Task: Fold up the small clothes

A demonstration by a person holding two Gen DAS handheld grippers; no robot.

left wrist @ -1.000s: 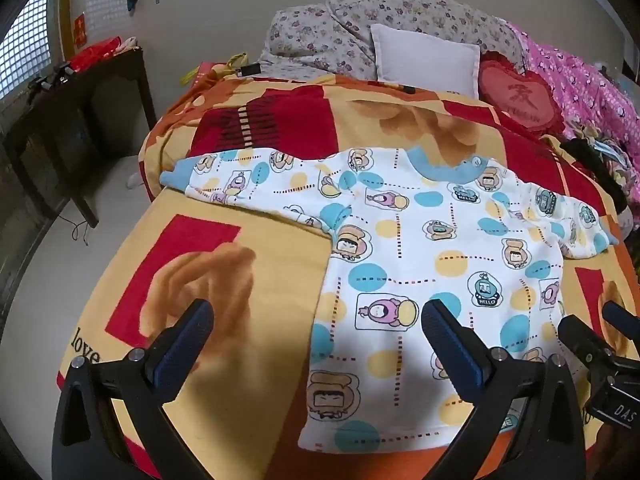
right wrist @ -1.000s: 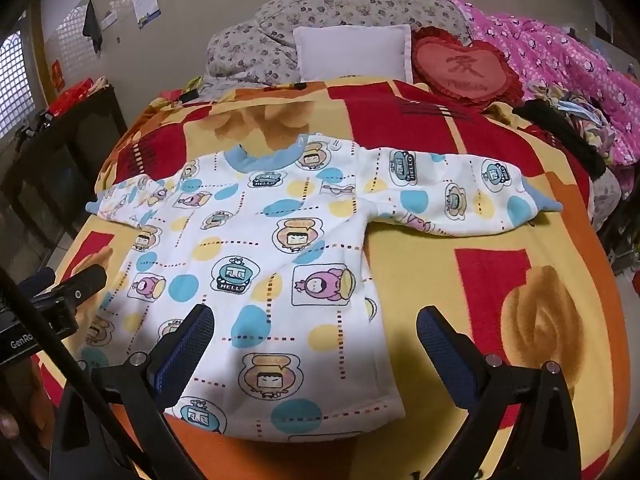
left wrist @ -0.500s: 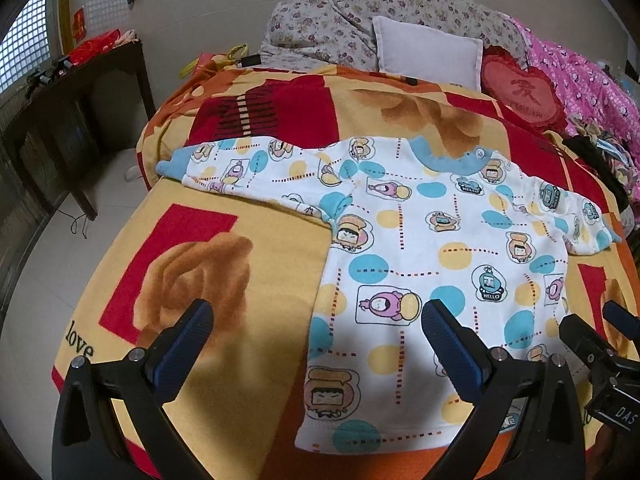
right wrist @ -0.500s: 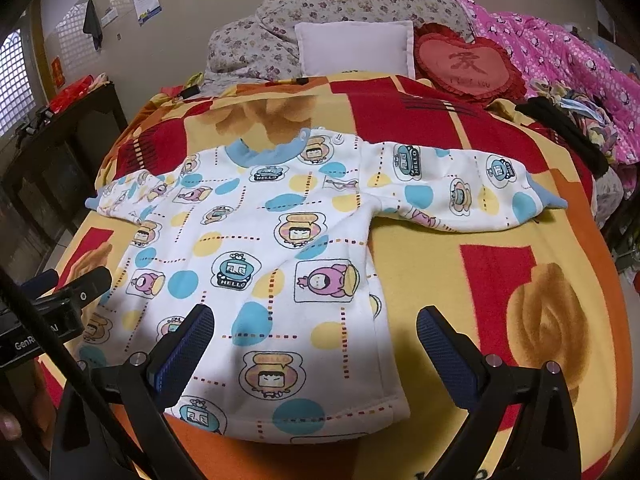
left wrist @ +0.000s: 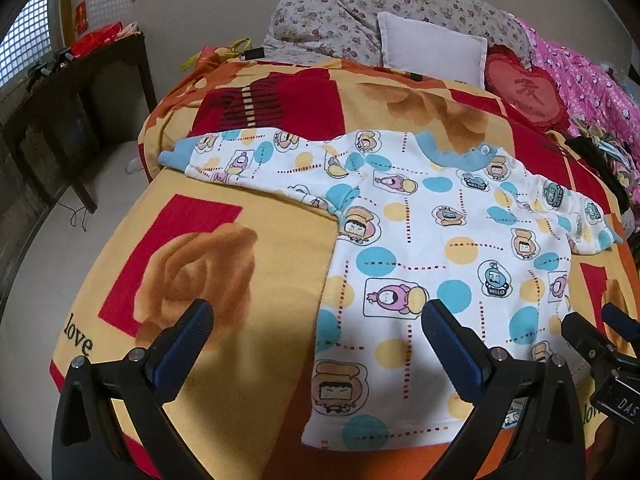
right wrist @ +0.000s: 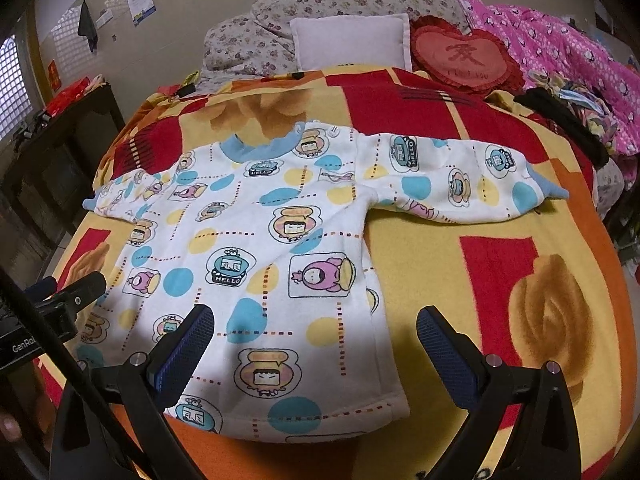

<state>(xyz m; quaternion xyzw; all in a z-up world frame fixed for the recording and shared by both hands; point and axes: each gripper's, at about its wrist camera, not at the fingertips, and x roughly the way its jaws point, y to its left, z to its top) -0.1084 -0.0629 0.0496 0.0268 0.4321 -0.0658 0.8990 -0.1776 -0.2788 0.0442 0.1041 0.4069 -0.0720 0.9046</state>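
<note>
From the left wrist view, the left gripper (left wrist: 316,340) hangs spread wide and empty above the near edge of the blanket (left wrist: 224,248). Its right finger (left wrist: 452,348) covers part of the hem of the small shirt (left wrist: 420,248). The shirt lies flat, collar toward the white pillow (left wrist: 432,52), sleeves stretched left to right. A dark table (left wrist: 72,92) stands at the left.

From the right wrist view, the right gripper (right wrist: 312,344) is likewise released, holding nothing, over the shirt's (right wrist: 280,248) lower right corner. The other gripper's body hides the shirt's left hem. A heart cushion (right wrist: 464,56) sits beyond.
</note>
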